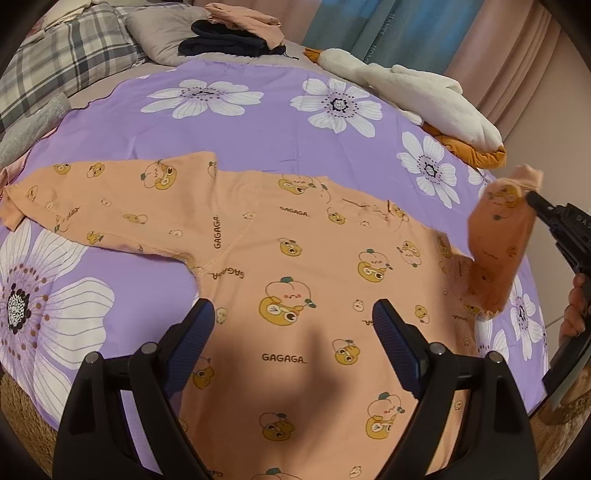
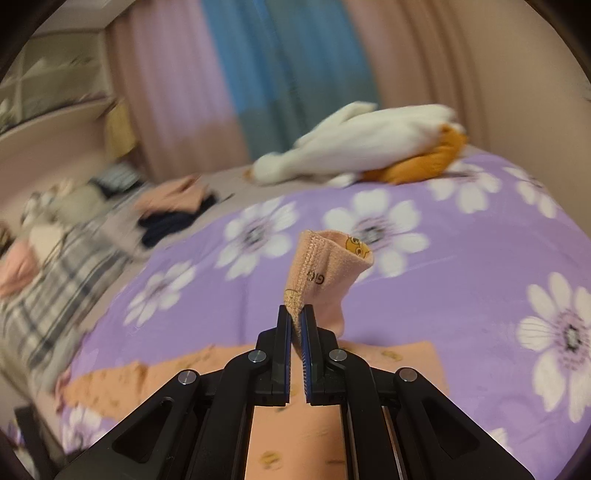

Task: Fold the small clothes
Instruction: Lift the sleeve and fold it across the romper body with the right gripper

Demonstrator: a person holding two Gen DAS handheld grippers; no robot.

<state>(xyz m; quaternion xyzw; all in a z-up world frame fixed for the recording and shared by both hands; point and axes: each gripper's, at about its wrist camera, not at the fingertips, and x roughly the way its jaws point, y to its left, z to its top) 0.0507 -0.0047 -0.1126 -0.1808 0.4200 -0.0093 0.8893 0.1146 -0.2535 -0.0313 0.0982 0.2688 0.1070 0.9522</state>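
A small peach long-sleeved top (image 1: 303, 273) with cartoon prints and "GAGAGA" text lies spread flat on a purple flowered sheet (image 1: 258, 122). Its left sleeve (image 1: 103, 206) lies stretched out to the left. My left gripper (image 1: 293, 321) is open and empty, hovering over the top's body. My right gripper (image 2: 296, 314) is shut on the cuff of the right sleeve (image 2: 325, 269) and holds it lifted off the bed; the raised sleeve (image 1: 498, 240) also shows at the right of the left wrist view.
A white and orange plush toy (image 1: 424, 96) lies at the far right edge of the bed. Folded dark and peach clothes (image 1: 236, 33) sit at the back by a grey pillow (image 1: 162, 29). A plaid blanket (image 1: 62, 51) lies at the far left. Curtains (image 2: 258, 74) hang behind.
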